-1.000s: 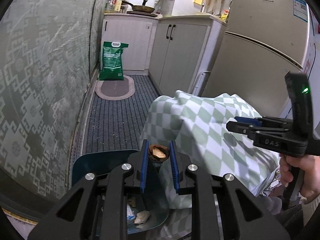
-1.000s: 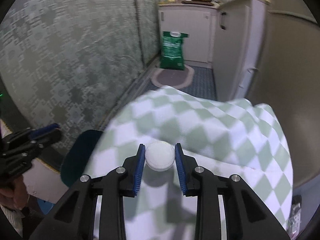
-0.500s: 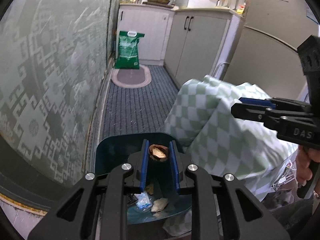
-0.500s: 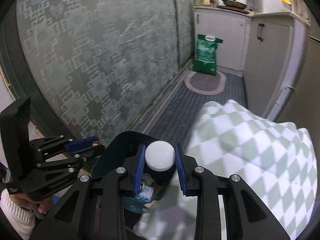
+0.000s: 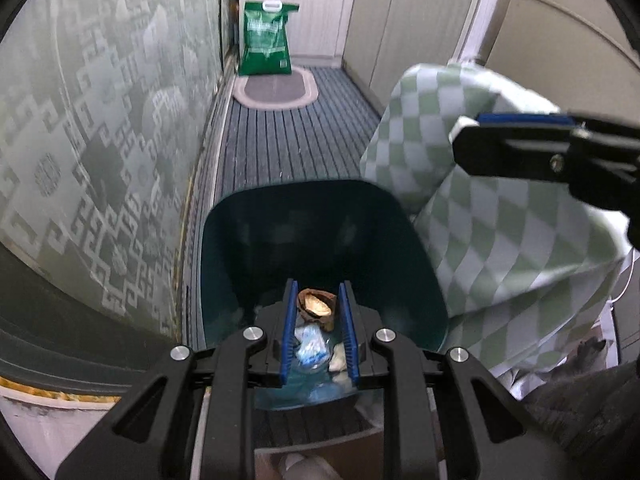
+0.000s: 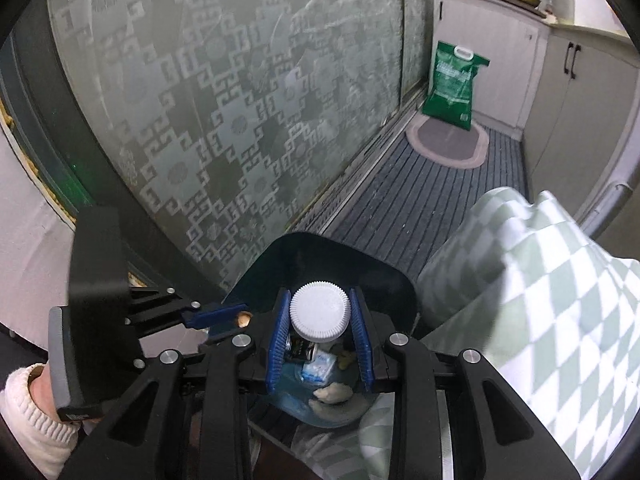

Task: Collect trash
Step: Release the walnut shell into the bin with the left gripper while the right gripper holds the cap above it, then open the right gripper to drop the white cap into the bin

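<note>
My left gripper (image 5: 318,306) is shut on a brown nutshell (image 5: 315,307) and holds it over the open dark teal trash bin (image 5: 320,216). My right gripper (image 6: 320,314) is shut on a white ribbed bottle cap (image 6: 320,314) and holds it over the same bin (image 6: 332,256). Scraps of trash (image 6: 320,368) lie at the bin's bottom, among them a pale blue wrapper (image 5: 310,346). The left gripper also shows at the left of the right wrist view (image 6: 224,314), and the right gripper's fingers (image 5: 520,120) show at the right of the left wrist view.
A green-and-white checked cloth (image 5: 500,208) hangs right of the bin. A patterned glass wall (image 5: 100,140) runs along the left. A striped floor mat (image 5: 296,144), an oval rug (image 5: 276,92), a green bag (image 5: 266,40) and cabinets (image 5: 404,24) lie beyond.
Both grippers have moved from above the checked cloth leftward and down over the trash bin, still holding the nutshell and the cap. The bin's inside has come into full view.
</note>
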`<move>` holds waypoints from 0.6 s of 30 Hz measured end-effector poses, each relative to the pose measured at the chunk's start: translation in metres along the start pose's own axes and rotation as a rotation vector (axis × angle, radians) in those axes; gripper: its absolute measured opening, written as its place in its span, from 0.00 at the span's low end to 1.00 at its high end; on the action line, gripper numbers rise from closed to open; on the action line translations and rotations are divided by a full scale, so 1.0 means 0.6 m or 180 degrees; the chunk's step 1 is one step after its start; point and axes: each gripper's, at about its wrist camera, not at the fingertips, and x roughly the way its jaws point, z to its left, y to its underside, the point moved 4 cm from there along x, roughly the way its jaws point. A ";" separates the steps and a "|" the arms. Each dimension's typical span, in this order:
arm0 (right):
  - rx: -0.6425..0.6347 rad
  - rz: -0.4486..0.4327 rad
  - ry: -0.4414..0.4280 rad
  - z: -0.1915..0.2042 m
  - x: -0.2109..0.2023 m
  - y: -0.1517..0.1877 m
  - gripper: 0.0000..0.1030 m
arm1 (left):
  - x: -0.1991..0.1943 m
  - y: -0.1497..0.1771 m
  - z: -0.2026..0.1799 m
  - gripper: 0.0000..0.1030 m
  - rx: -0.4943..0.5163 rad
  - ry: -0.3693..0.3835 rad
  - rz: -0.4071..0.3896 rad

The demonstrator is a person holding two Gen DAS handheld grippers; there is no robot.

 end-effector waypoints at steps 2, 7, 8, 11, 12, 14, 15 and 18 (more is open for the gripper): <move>-0.0009 0.0098 0.0011 0.007 0.017 0.003 0.29 | 0.015 0.009 0.004 0.22 0.0027 -0.0015 0.0106; 0.0042 0.0260 0.0043 0.011 0.048 0.009 0.29 | 0.041 0.018 0.016 0.22 -0.0008 -0.0059 0.0220; 0.0052 0.0297 0.0053 0.011 0.055 0.011 0.29 | 0.047 0.020 0.019 0.22 -0.0016 -0.0061 0.0246; 0.0045 0.0384 0.0097 0.015 0.071 0.016 0.29 | 0.058 0.021 0.028 0.25 -0.0047 -0.0085 0.0289; 0.0039 0.0405 0.0107 0.016 0.075 0.016 0.29 | 0.059 0.021 0.031 0.25 -0.0056 -0.0095 0.0296; 0.0025 0.0445 0.0129 0.017 0.083 0.019 0.29 | 0.058 0.019 0.038 0.25 -0.0084 -0.0108 0.0270; 0.0024 0.0456 0.0133 0.017 0.086 0.020 0.29 | 0.056 0.017 0.038 0.25 -0.0093 -0.0110 0.0258; 0.0012 0.0490 0.0150 0.018 0.094 0.022 0.29 | 0.041 0.008 0.045 0.21 -0.0126 -0.0111 0.0137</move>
